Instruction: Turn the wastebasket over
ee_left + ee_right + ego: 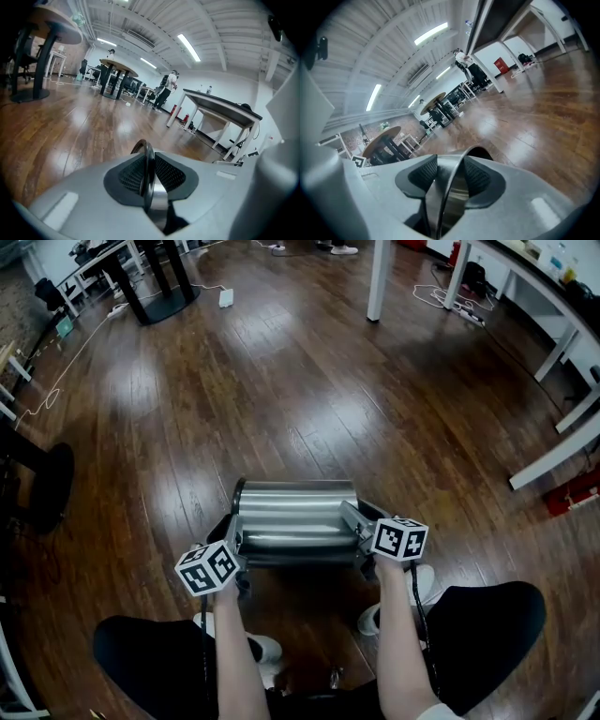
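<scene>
A shiny metal wastebasket (295, 512) lies on its side in front of my knees in the head view, its long axis running left to right. My left gripper (234, 538) holds its left end, which has a dark rim. In the left gripper view the thin rim (144, 147) stands edge-on between the black ribbed pads (131, 176), and the left gripper (150, 180) is shut on it. My right gripper (361, 526) grips the right end. In the right gripper view the curved metal edge (457, 171) is pinched between the pads (480, 178) of the right gripper (449, 185).
Dark wooden floor (281, 390) spreads ahead. White table legs (379, 277) stand at the back and a white table (553, 296) at the right. A black pedestal base (155, 296) and a white power strip (226, 297) sit far left. Standing people (166, 89) are far off.
</scene>
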Demonstrator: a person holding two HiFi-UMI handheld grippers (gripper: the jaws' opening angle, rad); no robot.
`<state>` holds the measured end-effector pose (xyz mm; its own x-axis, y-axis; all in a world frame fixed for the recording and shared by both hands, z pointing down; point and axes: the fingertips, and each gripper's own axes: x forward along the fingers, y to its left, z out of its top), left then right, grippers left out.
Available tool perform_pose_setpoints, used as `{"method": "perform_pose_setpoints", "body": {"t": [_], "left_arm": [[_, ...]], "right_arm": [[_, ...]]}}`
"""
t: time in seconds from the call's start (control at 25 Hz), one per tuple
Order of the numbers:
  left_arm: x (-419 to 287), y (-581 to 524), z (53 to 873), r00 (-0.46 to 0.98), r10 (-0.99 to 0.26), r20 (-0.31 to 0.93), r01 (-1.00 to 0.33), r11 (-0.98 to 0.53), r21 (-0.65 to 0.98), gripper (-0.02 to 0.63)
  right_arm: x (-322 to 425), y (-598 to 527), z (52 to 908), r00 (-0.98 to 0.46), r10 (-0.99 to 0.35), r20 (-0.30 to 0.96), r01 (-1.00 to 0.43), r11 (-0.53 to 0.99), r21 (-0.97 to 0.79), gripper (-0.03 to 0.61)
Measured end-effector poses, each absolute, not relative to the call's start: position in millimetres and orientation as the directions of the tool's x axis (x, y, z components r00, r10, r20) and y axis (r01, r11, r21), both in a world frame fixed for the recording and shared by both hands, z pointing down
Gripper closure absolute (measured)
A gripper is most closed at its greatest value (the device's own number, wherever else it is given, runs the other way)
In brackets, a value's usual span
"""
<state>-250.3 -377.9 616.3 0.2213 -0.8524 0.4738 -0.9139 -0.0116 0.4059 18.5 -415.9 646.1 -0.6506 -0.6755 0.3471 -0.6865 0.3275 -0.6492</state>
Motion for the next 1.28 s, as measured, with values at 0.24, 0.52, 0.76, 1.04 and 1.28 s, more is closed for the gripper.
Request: {"method": "perform_pose_setpoints", "body": {"t": [0.24, 0.52, 0.76, 1.04, 1.28], "left_arm": [[-254, -376, 578, 0.237, -0.856, 0.460, -0.945, -0.094, 0.313, 0.537], [-225, -382, 514, 0.244, -0.850, 0.467, -0.961, -0.275, 0.002, 0.540], [-184, -375, 502, 0.342, -0.807, 0.481, -0.897, -0.434, -0.090, 0.540], [-48, -343, 542, 0.475, -0.637, 0.607, -0.635, -0.726, -0.265, 0.538], [-9, -300, 595, 0.512, -0.532, 0.675, -0.543, -0.809, -0.226, 0.523]], "right_arm": [[5, -413, 648, -0.662, -0.685, 0.304, -0.631, 0.291, -0.719, 0.413], [-12, -394, 678, -0.679, -0.695, 0.238, -0.470, 0.162, -0.867, 0.408], [-14, -381, 712, -0.640, -0.700, 0.318, -0.505, 0.071, -0.860, 0.408], [6, -363, 749, -0.593, -0.636, 0.495, -0.688, 0.080, -0.721, 0.592], [52, -363, 757, -0.530, -0.660, 0.533, -0.733, 0.040, -0.679, 0.541]]}}
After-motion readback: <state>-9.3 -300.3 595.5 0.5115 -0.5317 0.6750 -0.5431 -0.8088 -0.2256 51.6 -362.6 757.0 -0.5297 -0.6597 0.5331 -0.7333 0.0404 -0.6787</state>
